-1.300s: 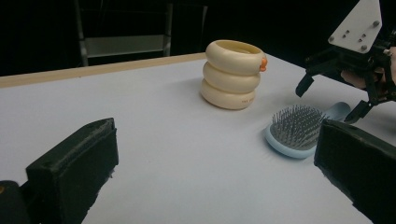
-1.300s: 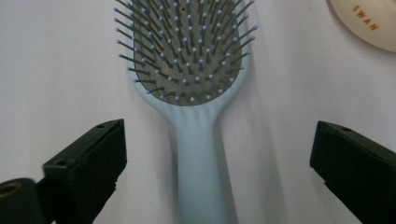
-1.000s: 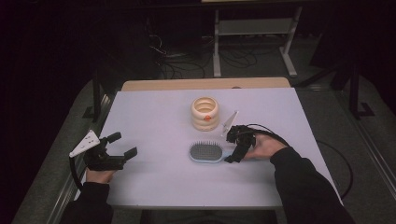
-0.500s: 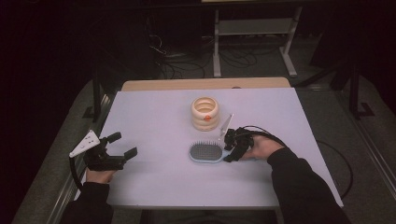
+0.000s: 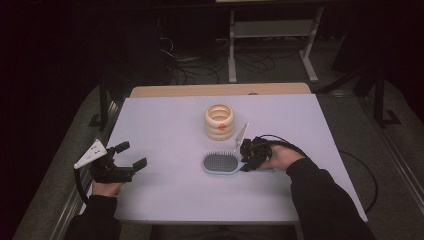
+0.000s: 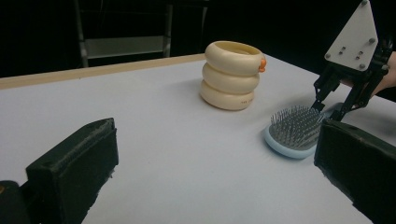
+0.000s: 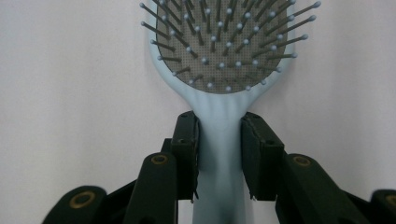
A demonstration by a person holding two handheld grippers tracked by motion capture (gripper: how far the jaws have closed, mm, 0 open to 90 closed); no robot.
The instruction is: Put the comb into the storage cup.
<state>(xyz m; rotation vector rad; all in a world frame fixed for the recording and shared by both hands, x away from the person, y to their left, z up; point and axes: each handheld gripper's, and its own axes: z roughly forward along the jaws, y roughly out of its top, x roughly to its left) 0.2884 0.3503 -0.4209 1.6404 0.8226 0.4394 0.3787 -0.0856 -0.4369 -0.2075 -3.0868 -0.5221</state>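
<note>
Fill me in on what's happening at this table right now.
A person works at a white table with a two-jaw gripper in each hand. The right gripper has just been closing its jaws and now clamps the handle of a light blue plastic hairbrush, which lies bristles-up on the table. The left gripper hovers open and empty near the table's left edge. A cream-coloured stack of three rings stands just behind the brush, untouched.

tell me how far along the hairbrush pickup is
Done: the right tongs have just closed on the hairbrush handle, pads pressing both its sides. In hand: the grip, with the brush flat on the table. Left: any lift or move. The left tongs sit open, apart, holding nothing.
</note>
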